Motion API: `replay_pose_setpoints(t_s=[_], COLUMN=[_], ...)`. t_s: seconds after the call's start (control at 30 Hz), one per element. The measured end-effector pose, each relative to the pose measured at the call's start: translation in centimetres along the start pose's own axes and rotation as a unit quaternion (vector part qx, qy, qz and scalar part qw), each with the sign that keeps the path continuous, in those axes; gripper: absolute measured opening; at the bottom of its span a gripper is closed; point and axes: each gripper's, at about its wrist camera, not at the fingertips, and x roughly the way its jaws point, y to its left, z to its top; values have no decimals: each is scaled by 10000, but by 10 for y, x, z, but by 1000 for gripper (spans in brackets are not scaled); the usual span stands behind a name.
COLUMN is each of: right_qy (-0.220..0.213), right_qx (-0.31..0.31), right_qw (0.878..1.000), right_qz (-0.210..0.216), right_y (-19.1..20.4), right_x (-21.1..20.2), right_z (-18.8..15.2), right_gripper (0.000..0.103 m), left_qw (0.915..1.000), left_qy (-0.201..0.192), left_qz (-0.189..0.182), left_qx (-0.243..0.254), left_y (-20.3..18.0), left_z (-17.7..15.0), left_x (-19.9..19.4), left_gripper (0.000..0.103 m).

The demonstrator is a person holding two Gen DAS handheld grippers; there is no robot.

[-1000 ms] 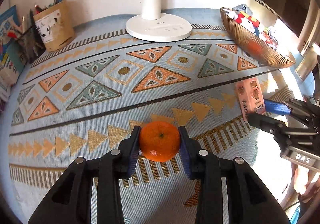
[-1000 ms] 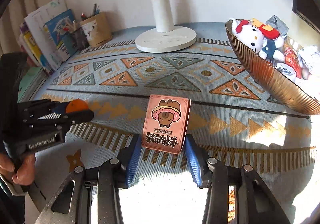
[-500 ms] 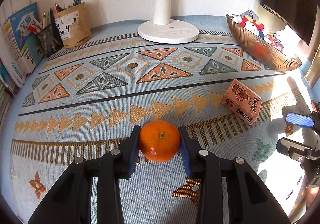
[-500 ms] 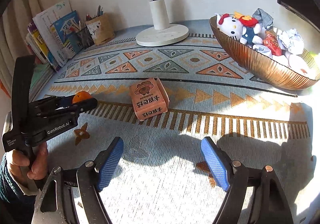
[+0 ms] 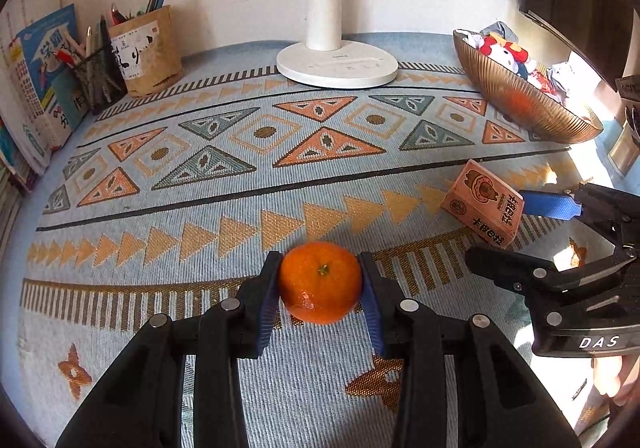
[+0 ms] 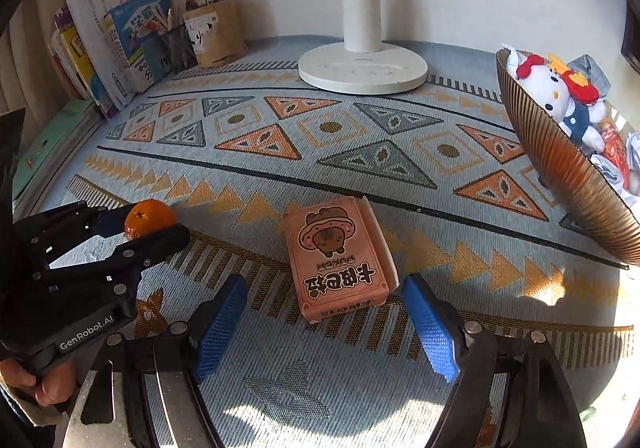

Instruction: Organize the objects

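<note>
An orange (image 5: 320,282) sits between the blue pads of my left gripper (image 5: 320,280), which is shut on it low over the patterned cloth; I cannot tell whether the fruit touches the cloth. From the right wrist, that orange (image 6: 148,222) shows at the left in the left gripper (image 6: 134,226). A pink card box (image 6: 338,260) with a cartoon animal lies flat on the cloth. My right gripper (image 6: 324,324) stands open just behind it, one pad on each side and neither touching. In the left wrist view the box (image 5: 484,204) lies at the right by the right gripper (image 5: 516,234).
A white lamp base (image 5: 338,66) stands at the back middle. A ribbed copper bowl (image 6: 568,176) with plush toys sits at the right. Pen holders (image 5: 146,48) and leaning books (image 5: 36,76) line the back left. A person's hand (image 6: 44,384) holds the left gripper.
The right gripper let go of the pink box and its jaws spread wide; the box went from upright to lying flat on the cloth. The left gripper kept hold of the orange.
</note>
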Motion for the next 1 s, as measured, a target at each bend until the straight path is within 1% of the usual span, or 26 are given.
replay_pose_setpoints(t_s=[0.07,0.13,0.17,0.27,0.37,0.47,0.5,0.53,0.57,0.6,0.63,0.7,0.8,0.87,0.9,0.93,1.0], right_qy=[-72,-119,-122,-143,-200,-67,-110,-167,-173,-152,-162,-194,-222,-247,-264,-277,-301], right_qx=[66,130,152,439,859,867,810,750,724,740,803,868,903,942,947,919,861], right_qw=[9999,9998,9995,9974,9935,9935,9938,9939,9942,9946,9944,9943,9938,9932,9927,9926,9930], right_qz=[-28,-110,-235,-553,-716,-736,-758,-787,-774,-717,-663,-594,-604,-634,-694,-738,-750], right_y=[1,2,3,0,-8,-9,-7,-6,-5,-6,-7,-9,-10,-11,-11,-10,-8], right_x=[0,-1,-2,-9,-22,-21,-22,-23,-24,-24,-25,-25,-23,-22,-21,-21,-22], right_z=[0,1,1,-1,-9,-20,-24,-27,-28,-29,-30,-30,-27,-25,-24,-24,-24], right_gripper=[70,49,44,43,43,43,43,45,49,64,71,72,72,65,53,43,41], left_qw=[10000,10000,10000,10000,10000,10000,10000,10000,10000,10000,10000,10000,10000,10000,10000,10000,10000], left_qy=[-4,-6,-5,-7,-8,-11,-11,-11,-11,-11,-11,-12,-13,-13,-13,-13,-16], left_qz=[10,9,9,12,-4,-2,-5,-7,-6,-8,-8,-6,8,7,8,11,-2], left_qx=[1,-2,0,1,3,18,17,12,9,5,7,19,25,23,28,32,40], left_y=[-1,-1,0,0,1,2,2,2,2,2,2,2,2,2,2,2,2], left_z=[0,0,0,0,0,0,0,0,0,0,0,0,0,0,0,0,-1], left_x=[0,0,0,0,0,0,1,0,1,1,1,1,1,1,1,1,1], left_gripper=[36,36,36,36,36,36,36,36,36,36,36,36,36,36,36,36,34])
